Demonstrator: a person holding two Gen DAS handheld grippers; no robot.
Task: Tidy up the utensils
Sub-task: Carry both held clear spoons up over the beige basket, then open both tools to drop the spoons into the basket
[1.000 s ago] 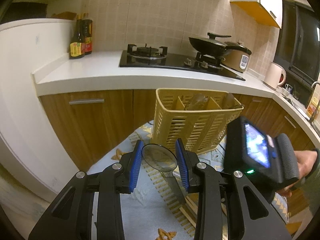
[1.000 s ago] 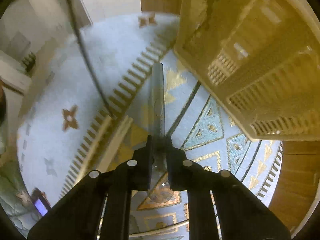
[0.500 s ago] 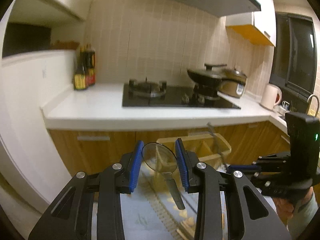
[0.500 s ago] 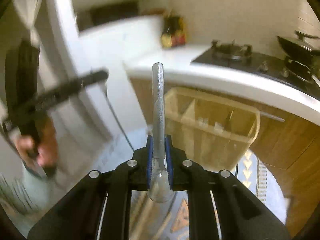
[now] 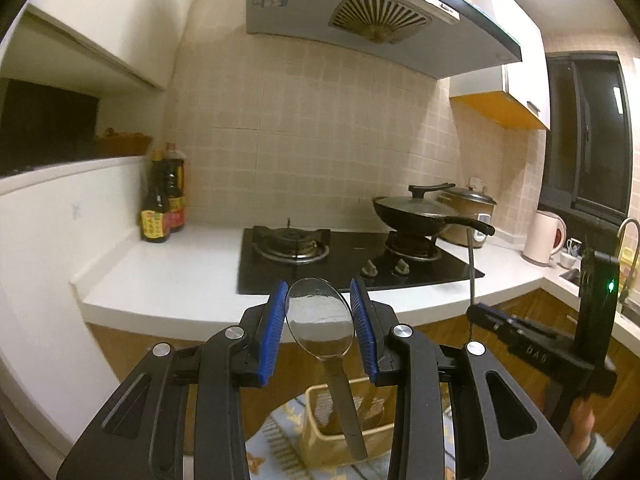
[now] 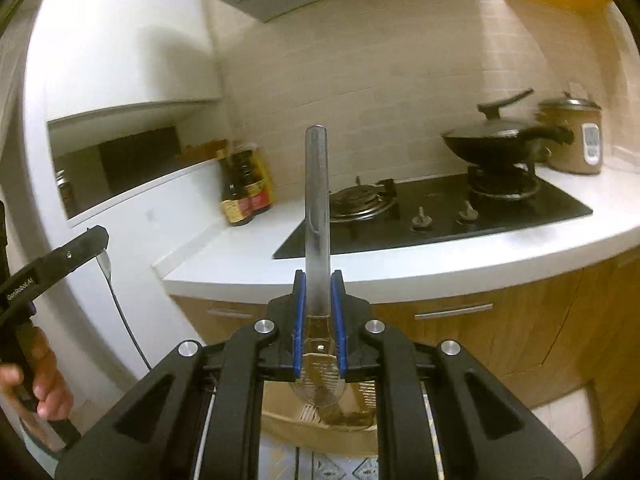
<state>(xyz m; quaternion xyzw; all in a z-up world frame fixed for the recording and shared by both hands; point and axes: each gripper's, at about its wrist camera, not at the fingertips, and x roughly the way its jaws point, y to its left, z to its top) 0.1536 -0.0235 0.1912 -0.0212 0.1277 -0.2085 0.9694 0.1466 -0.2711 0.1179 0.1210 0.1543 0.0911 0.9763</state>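
While both grippers were held above the yellow slotted plastic utensil basket (image 5: 320,432), the left gripper (image 5: 319,320) clasped a shiny metal spoon (image 5: 320,320) by its bowl, and the right gripper (image 6: 318,320) clamped a second steel spoon (image 6: 317,216) near its bowl, handle upward.

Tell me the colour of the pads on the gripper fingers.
Blue pads, clearest in the left wrist view.

Your left gripper (image 5: 319,324) is raised level with its blue pads clamped on the bowl of a spoon (image 5: 320,322), while your right gripper (image 6: 318,316), also held up, pinches a second spoon (image 6: 317,216) by its neck, handle pointing forward
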